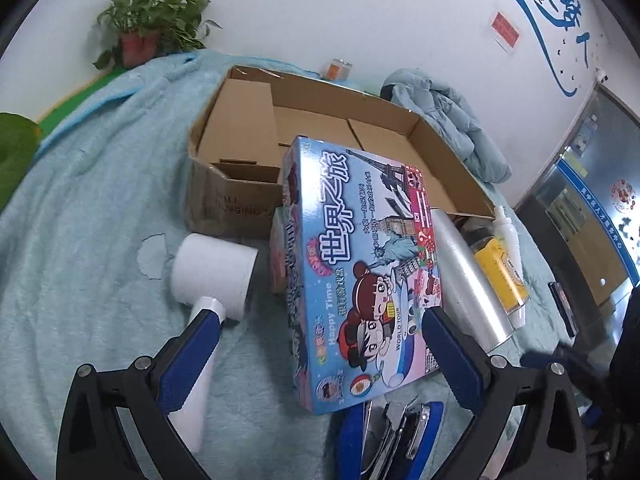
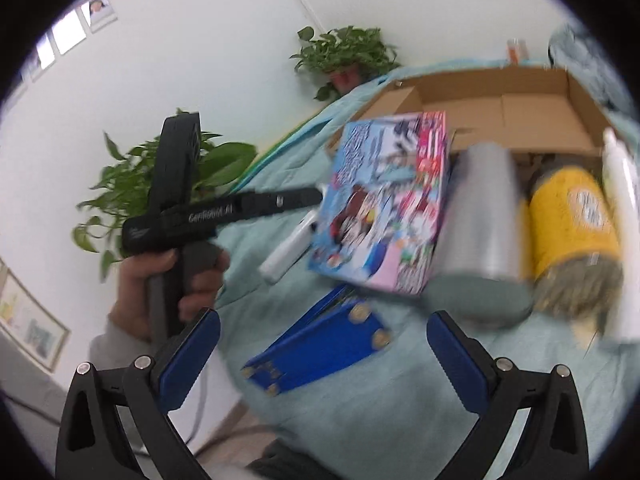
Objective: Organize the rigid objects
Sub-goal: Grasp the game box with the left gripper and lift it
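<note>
Approach step: left gripper (image 1: 320,332) jaws open around board game box (image 1: 360,264); right gripper (image 2: 323,338) open, empty. Next, probably: close, lift into cardboard box (image 1: 240,132).

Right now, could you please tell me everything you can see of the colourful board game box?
The board game box is a flat printed cardboard carton, mostly blue with a pink corner, showing cartoon children, landmarks, Chinese lettering and "Happy Time" and "WORLD TOUR". It looks closed and undamaged. It sits tilted, raised at one end, apparently propped on a smaller pinkish box, just in front of the open cardboard carton on the teal blanket. A silver cylinder lies alongside it. The open left claw frames its near end without visibly touching.
</note>
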A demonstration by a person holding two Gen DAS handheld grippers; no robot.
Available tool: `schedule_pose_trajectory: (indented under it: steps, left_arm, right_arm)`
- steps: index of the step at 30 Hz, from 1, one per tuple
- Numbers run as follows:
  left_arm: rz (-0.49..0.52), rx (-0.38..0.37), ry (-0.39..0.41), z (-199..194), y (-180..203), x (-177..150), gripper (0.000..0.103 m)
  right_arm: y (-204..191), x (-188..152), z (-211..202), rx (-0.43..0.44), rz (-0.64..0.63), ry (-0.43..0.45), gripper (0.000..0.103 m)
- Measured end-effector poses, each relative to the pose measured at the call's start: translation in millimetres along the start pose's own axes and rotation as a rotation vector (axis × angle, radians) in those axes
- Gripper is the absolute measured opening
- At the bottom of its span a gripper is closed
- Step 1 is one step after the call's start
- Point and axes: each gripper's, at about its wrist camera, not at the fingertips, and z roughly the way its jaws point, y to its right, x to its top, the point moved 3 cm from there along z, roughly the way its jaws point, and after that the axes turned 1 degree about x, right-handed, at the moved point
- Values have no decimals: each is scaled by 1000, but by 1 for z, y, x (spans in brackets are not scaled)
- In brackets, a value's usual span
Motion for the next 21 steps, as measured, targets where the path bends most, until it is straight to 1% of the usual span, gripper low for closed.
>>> schedule_pose_trajectory:
  steps: [2, 4, 6, 7, 8, 9, 10, 11, 12, 14, 16, 19, 21]
  left_arm:
    - [3, -24, -5, 10, -1, 4, 101]
    - [-18, -44, -26, 21, -2, 8, 99]
    - [-50, -79, -37, 31, -3, 11, 93]
    - [-69, -91, -47, 36, -4, 11, 91]
    - [-83, -94, -57, 40, -6, 13, 86]
    - [-96, -96, -70, 45, -7, 13, 77]
    - [-105, -96, -84, 49, -8, 13, 71]
    - [-119, -88, -85, 53, -8, 13, 60]
    - [-136, -96, -80, 54, -10, 13, 60]
    - [-126, -83, -80, 55, -9, 15, 59]
    - [-118, -82, -95, 58, -9, 16, 59]
    - [-131, -90, -118, 64, -10, 17, 59]
    - [-127, -84, -119, 67, -8, 17, 59]
  right_arm:
    - [-5, 18, 6, -63, -81, 28, 103]
    - [-11, 34, 14, -90, -154, 54, 103]
    - [-8, 45, 27, -124, -180, 47, 103]
    - [-5, 49, 34, -138, -171, 32, 103]
    - [2, 53, 43, -144, -145, 9, 103]
    - [9, 55, 50, -145, -117, -12, 103]
    - [15, 56, 59, -141, -85, -43, 103]
    - [22, 58, 68, -135, -62, -72, 102]
    - [24, 60, 74, -128, -67, -79, 102]
    - [21, 63, 85, -154, -94, -107, 102]
    - [18, 64, 96, -188, -110, -131, 102]
    - [18, 66, 106, -203, -107, -152, 103]
    - [15, 68, 113, -263, -137, -147, 103]
